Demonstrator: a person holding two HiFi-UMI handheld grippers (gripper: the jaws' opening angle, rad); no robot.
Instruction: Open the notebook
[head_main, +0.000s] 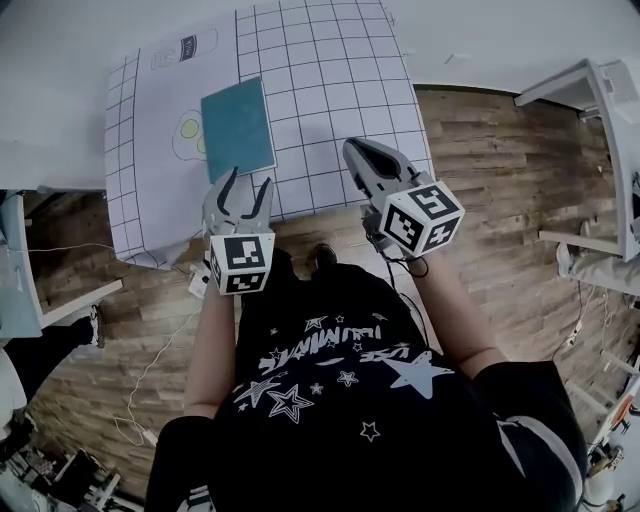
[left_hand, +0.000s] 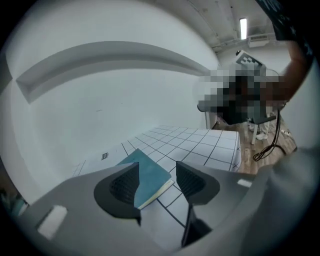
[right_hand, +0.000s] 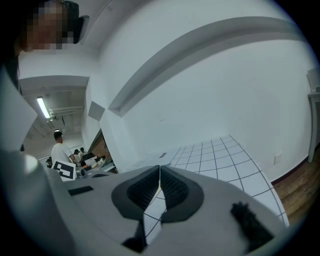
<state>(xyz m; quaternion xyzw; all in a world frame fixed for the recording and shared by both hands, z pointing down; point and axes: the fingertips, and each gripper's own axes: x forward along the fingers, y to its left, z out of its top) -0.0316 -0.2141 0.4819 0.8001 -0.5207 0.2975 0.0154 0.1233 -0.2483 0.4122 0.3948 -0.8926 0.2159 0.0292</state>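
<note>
My left gripper (head_main: 250, 178) hangs at the near edge of the table (head_main: 330, 70), jaws wide apart with nothing gripped. It points at the closed teal notebook (head_main: 238, 130), which lies flat on the table just beyond the jaw tips. My right gripper (head_main: 352, 150) is off to the right of the notebook, its jaws pressed together on nothing.

Left claw (left_hand: 157, 180) hides part of the notebook (left_hand: 149, 170); the table (head_main: 330, 80) runs off the head view's top
</note>
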